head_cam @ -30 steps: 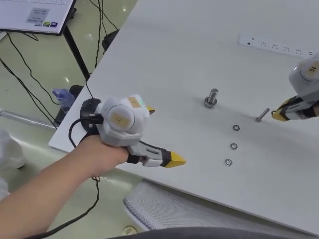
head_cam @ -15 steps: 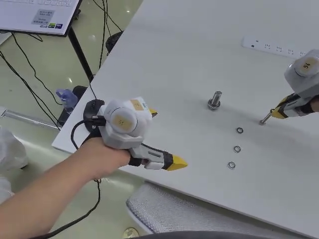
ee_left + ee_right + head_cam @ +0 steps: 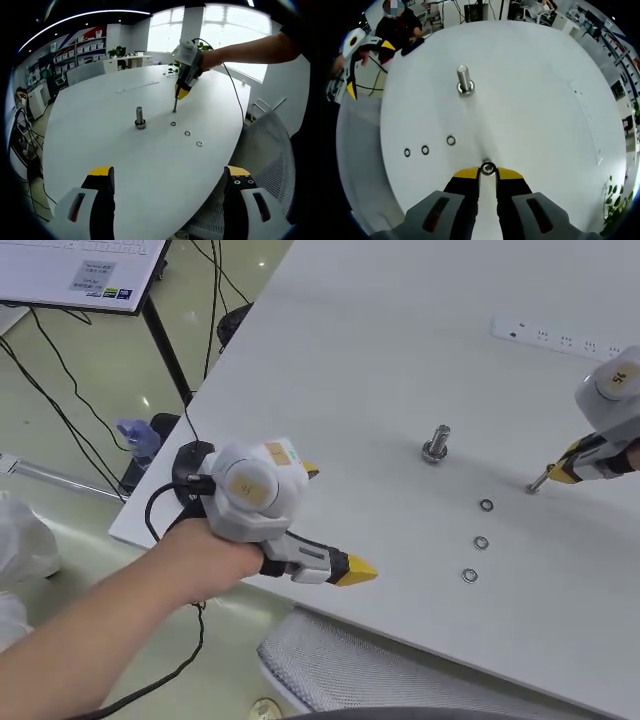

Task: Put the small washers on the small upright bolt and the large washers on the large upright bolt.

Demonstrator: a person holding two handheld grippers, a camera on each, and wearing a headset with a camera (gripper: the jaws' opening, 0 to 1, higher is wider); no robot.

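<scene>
The right gripper (image 3: 566, 473) is cut off by the right edge of the head view, so just its white body and yellow-tipped jaws show. Those jaws are clamped on the small bolt (image 3: 537, 483), a thin grey metal shaft that leans with its lower end down at the table (image 3: 350, 360); contact there is too fine to confirm. In the right gripper view the bolt is seen end-on, a small round metal disc pinched between the yellow tips. The large bolt (image 3: 436, 444) stands upright to the left, well apart from the small one. It is a shiny cylinder with a wider collar at its base; whether that collar is a head, a nut or a washer is hard to make out. 3 washers (image 3: 481, 542), thin metal rings, lie flat in a short line on the near side of the small bolt, none on either bolt; their sizes look alike. The left gripper (image 3: 334, 520) hovers over the table's near left edge, its jaws wide apart. The table is smooth and white. A white power strip (image 3: 560, 337) lies at the far right. A grey mesh chair (image 3: 330, 660) is partly hidden under the near edge.
</scene>
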